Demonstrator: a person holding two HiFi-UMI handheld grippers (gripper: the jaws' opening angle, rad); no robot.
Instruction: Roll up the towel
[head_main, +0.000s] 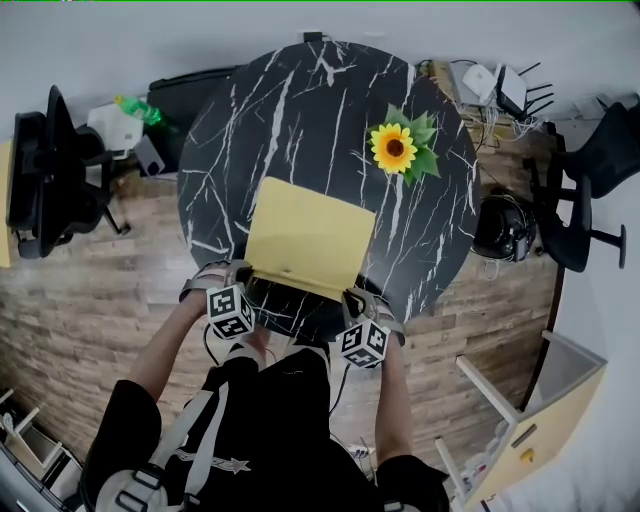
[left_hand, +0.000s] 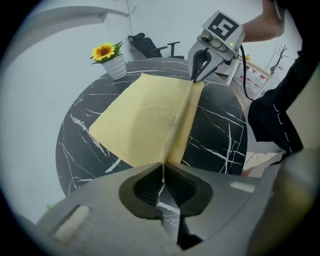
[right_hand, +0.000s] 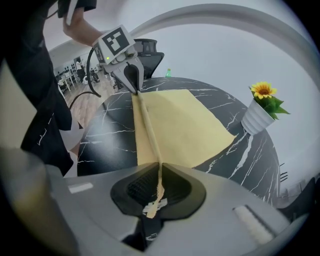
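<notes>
Wood-plank floor (head_main: 90, 300) surrounds a round black table (head_main: 300, 110) veined with white, seen from steeply above. At the far left a black chair (head_main: 45, 170) stands on the floor, and a green bottle (head_main: 140, 108) lies just off the table's left rim.

The left gripper (head_main: 245, 272) points steeply down at the near left of the table. Its jaws are pressed together on the near left corner of the towel (head_main: 310, 235), and its own view shows the thin yellow cloth pinched between the ribbed pads.

The towel is pale yellow and lies spread on the near half of the table. Most of it rests flat on the top. Its near edge is drawn up into a narrow ridge that runs straight from one gripper to the other.

The right gripper (head_main: 352, 295) is clamped on the near right corner, with a scrap of yellow cloth showing between its closed pads.

Farther right and towards the back, a sunflower (head_main: 395, 147) in a white pot (left_hand: 116, 67) stands on the table, well apart from the towel. A second chair (head_main: 585, 200) stands past the table's right rim.
</notes>
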